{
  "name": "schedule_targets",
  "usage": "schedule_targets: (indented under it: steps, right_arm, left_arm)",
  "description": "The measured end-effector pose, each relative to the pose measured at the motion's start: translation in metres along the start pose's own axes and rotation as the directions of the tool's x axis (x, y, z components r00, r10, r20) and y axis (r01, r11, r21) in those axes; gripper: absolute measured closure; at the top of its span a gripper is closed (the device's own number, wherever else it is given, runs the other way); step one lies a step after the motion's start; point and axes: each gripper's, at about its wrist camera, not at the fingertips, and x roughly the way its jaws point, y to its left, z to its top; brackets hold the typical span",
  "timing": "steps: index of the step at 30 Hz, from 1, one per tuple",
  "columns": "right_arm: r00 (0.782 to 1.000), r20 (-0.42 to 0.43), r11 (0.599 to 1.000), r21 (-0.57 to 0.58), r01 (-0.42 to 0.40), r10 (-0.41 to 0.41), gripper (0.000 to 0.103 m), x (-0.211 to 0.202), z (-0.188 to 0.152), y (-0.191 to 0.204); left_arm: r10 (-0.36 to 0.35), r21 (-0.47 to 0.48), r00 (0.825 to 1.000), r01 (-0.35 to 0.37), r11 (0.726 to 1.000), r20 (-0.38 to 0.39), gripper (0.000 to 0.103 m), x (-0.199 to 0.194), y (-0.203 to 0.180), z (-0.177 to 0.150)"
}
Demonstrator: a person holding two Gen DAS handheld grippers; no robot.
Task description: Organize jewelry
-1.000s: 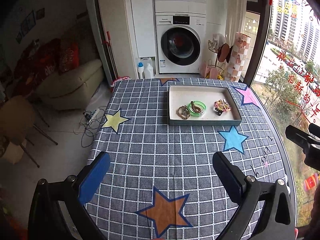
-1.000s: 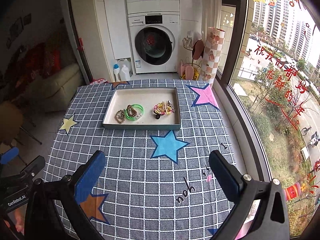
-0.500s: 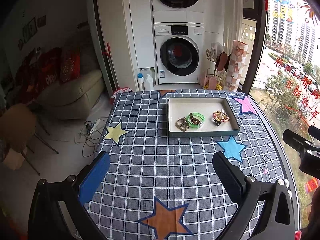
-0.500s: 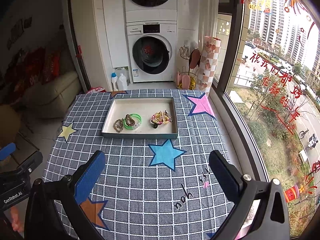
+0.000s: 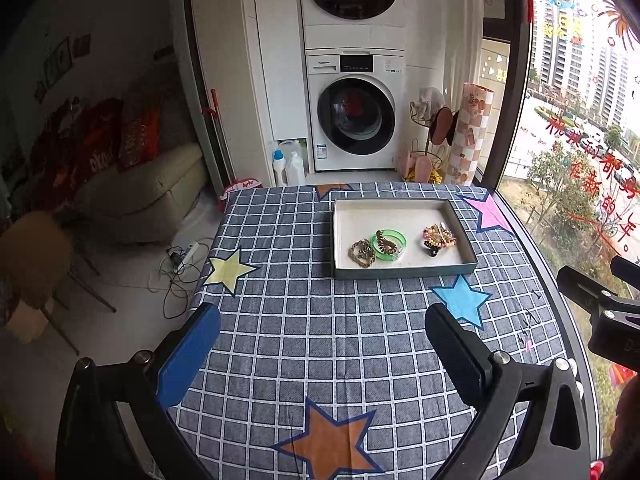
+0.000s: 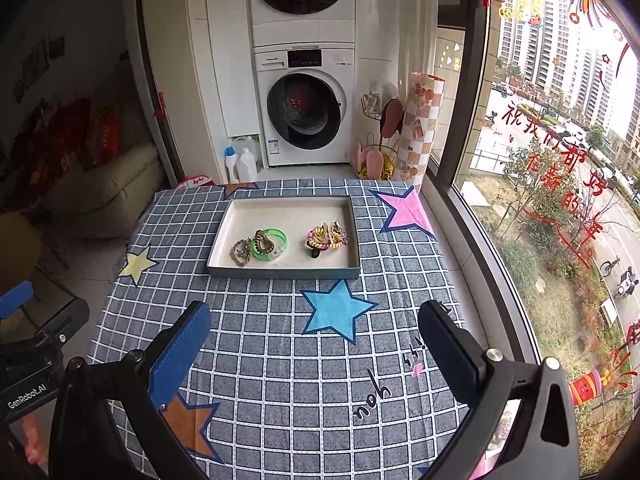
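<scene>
While both tools hover above the checked tablecloth [image 5: 320,340], neither touches anything. Spread wide with nothing between its fingers, the left gripper [image 5: 322,344] has the shallow white tray [image 5: 404,272] well ahead of it and slightly toward its right finger. Equally spread and empty, the right gripper [image 6: 314,340] faces the same tray [image 6: 280,272] from farther right, so the tray lies ahead and a little toward its left finger. Inside the tray, along the near half, a green bangle [image 6: 269,245] lies with a brown beaded piece [image 6: 263,242] resting in it, a brownish bracelet [image 6: 240,252] lies just beside it on the left, and a pink-and-yellow cluster [image 6: 327,237] sits apart on the right. A blue star print [image 6: 336,312] lies between the right gripper and the tray.
</scene>
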Motion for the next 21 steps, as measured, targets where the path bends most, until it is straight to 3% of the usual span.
schedule_targets:
  steps: [21]
  right_arm:
    - [1.000,-0.004,1.000,-0.001,-0.002,0.002,0.000,0.0020,-0.0004,0.0042]
  left_arm:
    - [-0.002,-0.004,1.000,0.002,1.000,-0.010,0.000,0.0031,-0.0008,0.0026]
